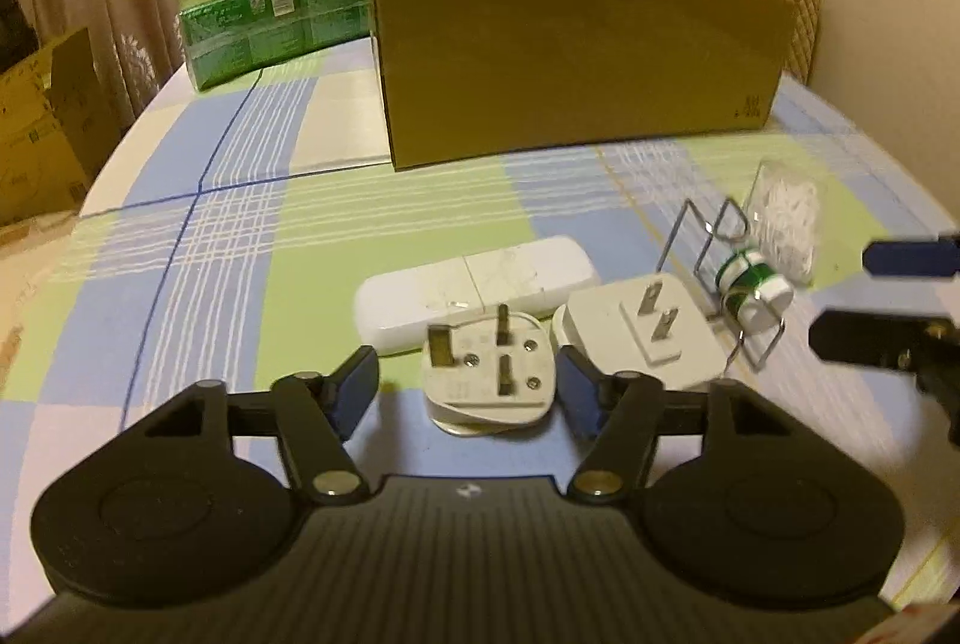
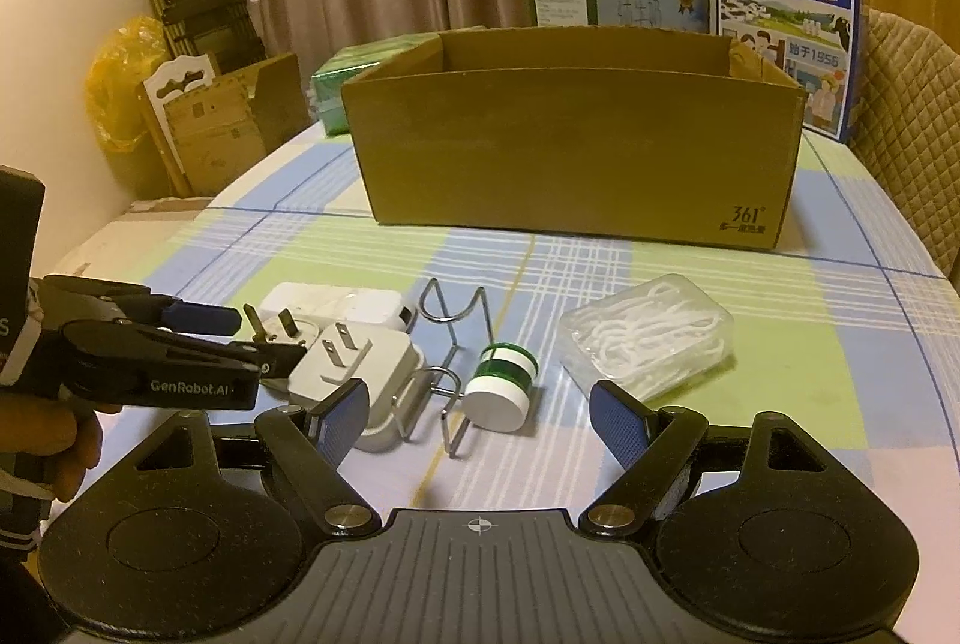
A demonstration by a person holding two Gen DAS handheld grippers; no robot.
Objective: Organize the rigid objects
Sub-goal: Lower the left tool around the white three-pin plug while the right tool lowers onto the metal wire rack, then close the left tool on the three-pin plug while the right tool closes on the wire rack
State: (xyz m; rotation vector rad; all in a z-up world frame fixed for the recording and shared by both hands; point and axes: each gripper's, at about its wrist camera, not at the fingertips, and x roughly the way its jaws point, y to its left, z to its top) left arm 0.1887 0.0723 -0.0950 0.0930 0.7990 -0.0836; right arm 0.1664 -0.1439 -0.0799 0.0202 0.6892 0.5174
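Straddling the white three-pin plug (image 1: 486,374), the left tongs (image 1: 471,389) sit low on the checked-cloth table (image 1: 240,236), one blue pad on each flank. A gap shows on the left side; on the right, contact cannot be judged, so no grip yet. The plug lies pins-up, which leaves its flat sides free for the pads. The right tongs (image 2: 480,422) hang released over the green-and-white spool (image 2: 501,386) and bent wire rack (image 2: 447,344), touching neither. A white two-pin adapter (image 2: 360,362), white oblong case (image 1: 474,284) and clear box of white picks (image 2: 648,338) lie near. The open brown cardboard box (image 2: 576,152) stands behind the cluster, likely the destination.
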